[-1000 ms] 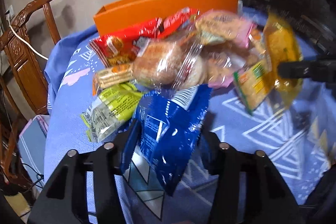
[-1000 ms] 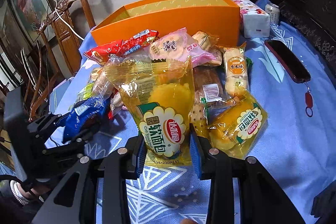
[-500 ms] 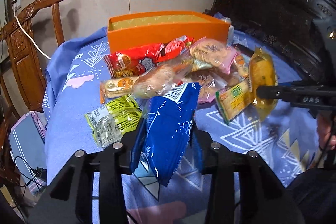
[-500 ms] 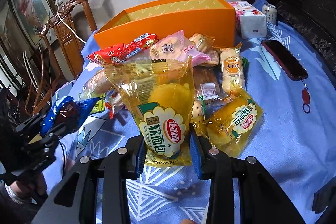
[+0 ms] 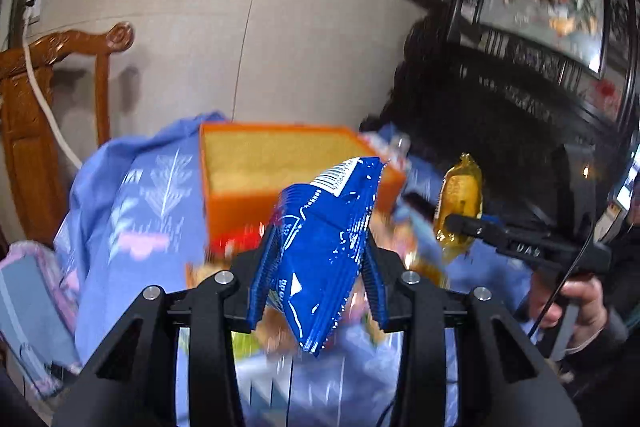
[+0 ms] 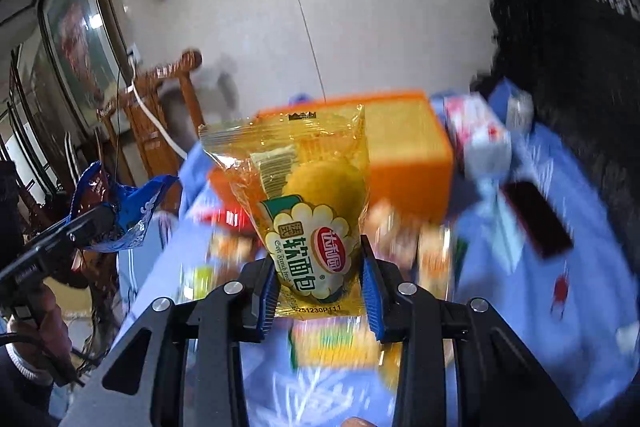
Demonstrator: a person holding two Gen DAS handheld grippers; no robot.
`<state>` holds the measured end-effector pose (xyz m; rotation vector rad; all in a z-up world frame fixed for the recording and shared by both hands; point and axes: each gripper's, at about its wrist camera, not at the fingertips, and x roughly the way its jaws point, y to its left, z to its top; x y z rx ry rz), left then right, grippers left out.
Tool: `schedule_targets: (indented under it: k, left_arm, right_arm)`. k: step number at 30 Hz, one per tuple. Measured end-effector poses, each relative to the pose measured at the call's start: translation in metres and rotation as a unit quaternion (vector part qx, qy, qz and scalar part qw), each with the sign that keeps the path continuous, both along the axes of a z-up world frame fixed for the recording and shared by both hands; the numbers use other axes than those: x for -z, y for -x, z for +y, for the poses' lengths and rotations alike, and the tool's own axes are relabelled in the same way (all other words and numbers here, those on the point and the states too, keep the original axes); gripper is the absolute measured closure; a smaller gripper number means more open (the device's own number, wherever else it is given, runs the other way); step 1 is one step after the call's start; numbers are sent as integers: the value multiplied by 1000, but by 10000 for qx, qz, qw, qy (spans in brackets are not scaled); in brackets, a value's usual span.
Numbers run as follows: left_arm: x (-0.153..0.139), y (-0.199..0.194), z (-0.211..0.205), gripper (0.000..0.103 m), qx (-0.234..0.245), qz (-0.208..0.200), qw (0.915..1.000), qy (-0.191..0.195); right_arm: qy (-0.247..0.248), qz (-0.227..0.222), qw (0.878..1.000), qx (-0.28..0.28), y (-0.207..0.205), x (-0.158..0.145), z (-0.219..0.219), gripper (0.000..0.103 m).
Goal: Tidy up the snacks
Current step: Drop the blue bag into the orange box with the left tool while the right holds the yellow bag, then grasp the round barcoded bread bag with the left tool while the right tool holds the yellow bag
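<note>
Blue glossy snack packet (image 5: 320, 259) is clamped in the left gripper (image 5: 318, 283); the right gripper (image 6: 320, 287) pinches a yellow transparent bread packet (image 6: 308, 203), both raised before the orange cardboard box (image 5: 256, 159) at the table's far edge.

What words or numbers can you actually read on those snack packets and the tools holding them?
"Soft French bread", small and slightly blurred: yellow bread packet held in the right gripper.
"软面包": same packet, large green characters.
"达利园": its red oval logo.
"251230P111": its bottom seam, first character hidden.
"UAS", uncertain: side of the right gripper, seen from the left wrist.
Blue packet in the left gripper: white print too creased to read.
</note>
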<state>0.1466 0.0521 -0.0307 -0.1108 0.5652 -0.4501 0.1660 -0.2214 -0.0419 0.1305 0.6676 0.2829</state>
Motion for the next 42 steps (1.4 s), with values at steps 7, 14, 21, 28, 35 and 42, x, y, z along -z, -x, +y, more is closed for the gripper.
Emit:
schedule_targets:
  k: [7,14,21,28,35,42]
  left_arm:
    - [-47,-122,-18,60,-15,-46,10000,-3]
    - [-37,-157,-27,4,-767,267,9966,-103]
    - [-5,-104,-30,4,-823,414,9953,-304]
    - [38,-51,-33,4,-855,718,9926,-472]
    - [74,-16,-32,4,-798,1165,9883,-578]
    - [86,1,-22,4,-918,1329,9851,-584]
  right_arm:
    - [145,-430,9990,8,-97,-39,3,65]
    - [53,-357,9990,247,-113,-36,-9,24]
    - [23,114,9970,769,-60,3,-39,24]
    - [-40,766,9897,1207,-13,58,-57,24]
    - [-105,1432,9761,1631,2,108,-59,24]
    - [-518,2158,9566,1891,-6,150,-62,24]
